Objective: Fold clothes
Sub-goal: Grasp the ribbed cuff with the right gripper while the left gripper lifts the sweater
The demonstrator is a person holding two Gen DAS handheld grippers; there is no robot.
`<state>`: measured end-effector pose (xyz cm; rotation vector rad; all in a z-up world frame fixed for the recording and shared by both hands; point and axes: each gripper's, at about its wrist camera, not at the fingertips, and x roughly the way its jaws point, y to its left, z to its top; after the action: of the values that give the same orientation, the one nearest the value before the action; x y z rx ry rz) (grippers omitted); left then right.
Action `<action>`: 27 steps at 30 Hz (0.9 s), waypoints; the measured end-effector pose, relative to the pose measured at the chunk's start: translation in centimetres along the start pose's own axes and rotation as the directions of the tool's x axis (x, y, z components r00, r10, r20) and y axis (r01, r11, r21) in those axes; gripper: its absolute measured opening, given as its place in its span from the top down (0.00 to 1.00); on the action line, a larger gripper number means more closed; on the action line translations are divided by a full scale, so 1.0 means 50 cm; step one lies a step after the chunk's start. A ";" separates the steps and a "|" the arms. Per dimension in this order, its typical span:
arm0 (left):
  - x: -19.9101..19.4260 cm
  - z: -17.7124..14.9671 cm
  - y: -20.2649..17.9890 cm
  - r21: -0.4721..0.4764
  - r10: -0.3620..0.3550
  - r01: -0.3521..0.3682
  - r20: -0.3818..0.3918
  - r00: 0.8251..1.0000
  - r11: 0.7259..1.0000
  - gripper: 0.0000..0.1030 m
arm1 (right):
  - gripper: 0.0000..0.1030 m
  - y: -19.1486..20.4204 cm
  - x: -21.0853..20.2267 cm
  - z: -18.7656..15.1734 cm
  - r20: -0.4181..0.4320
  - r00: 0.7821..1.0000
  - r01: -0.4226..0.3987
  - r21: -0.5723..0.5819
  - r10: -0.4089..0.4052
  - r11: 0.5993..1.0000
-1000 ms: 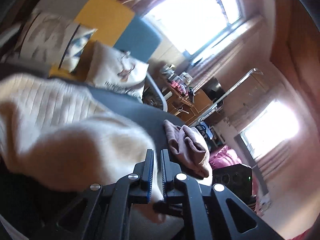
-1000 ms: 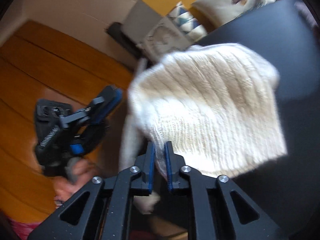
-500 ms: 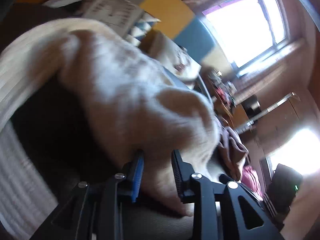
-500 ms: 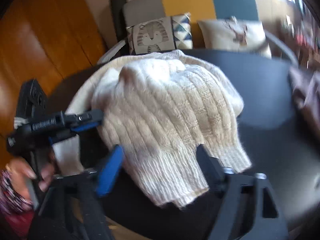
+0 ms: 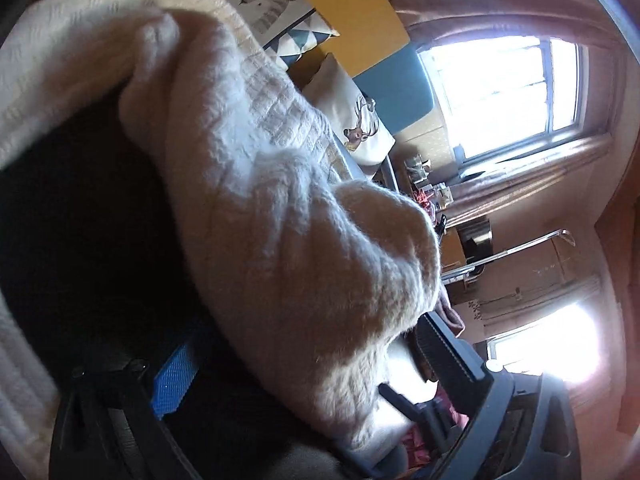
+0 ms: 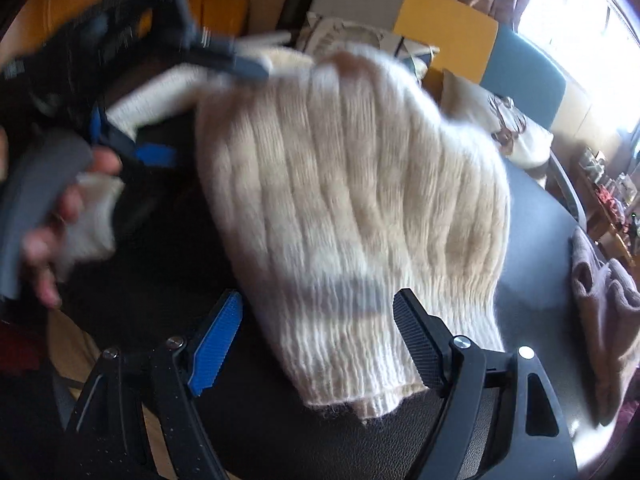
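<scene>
Both tongs [image 6: 318,346] newly parted, angled down over sweater [image 6: 352,208]

A cream ribbed-knit sweater [image 6: 352,208] lies bunched in a loose heap on a dark round table [image 6: 532,216]. Its knit runs in thick lengthwise ribs, fuzzy at the surface, ending in a tighter ribbed hem that points toward the near edge of the table. The upper layer is folded over the body, forming a rounded hump at the far end, and a narrower band of the same knit curls out from under it to the left. In the left wrist view the sweater [image 5: 256,184] bulges up in soft folds over a dark hollow. A second garment, a crumpled mauve-brown piece [image 6: 604,304], lies apart at the table's right edge.
</scene>
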<state>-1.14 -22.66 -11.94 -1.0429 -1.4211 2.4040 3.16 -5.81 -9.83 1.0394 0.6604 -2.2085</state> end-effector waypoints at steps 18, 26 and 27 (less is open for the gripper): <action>0.056 0.031 -0.068 0.113 0.084 -0.077 -0.060 0.995 0.991 0.78 | 0.85 -0.116 -0.025 0.044 0.077 0.975 -0.222 0.375 0.209 0.900; 0.014 0.092 -0.171 0.207 0.042 -0.035 -0.031 0.999 0.978 0.78 | 0.86 -0.171 -0.104 0.107 0.221 0.895 -0.446 0.476 0.387 0.758; 0.010 0.101 -0.180 0.210 0.036 -0.028 -0.037 0.999 0.977 0.78 | 0.86 -0.177 -0.110 0.113 0.236 0.879 -0.477 0.483 0.415 0.735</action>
<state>-6.54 -21.18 -3.28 -1.0627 -1.1160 2.4742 -3.05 -1.65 -0.64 1.1707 -0.2744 -2.0162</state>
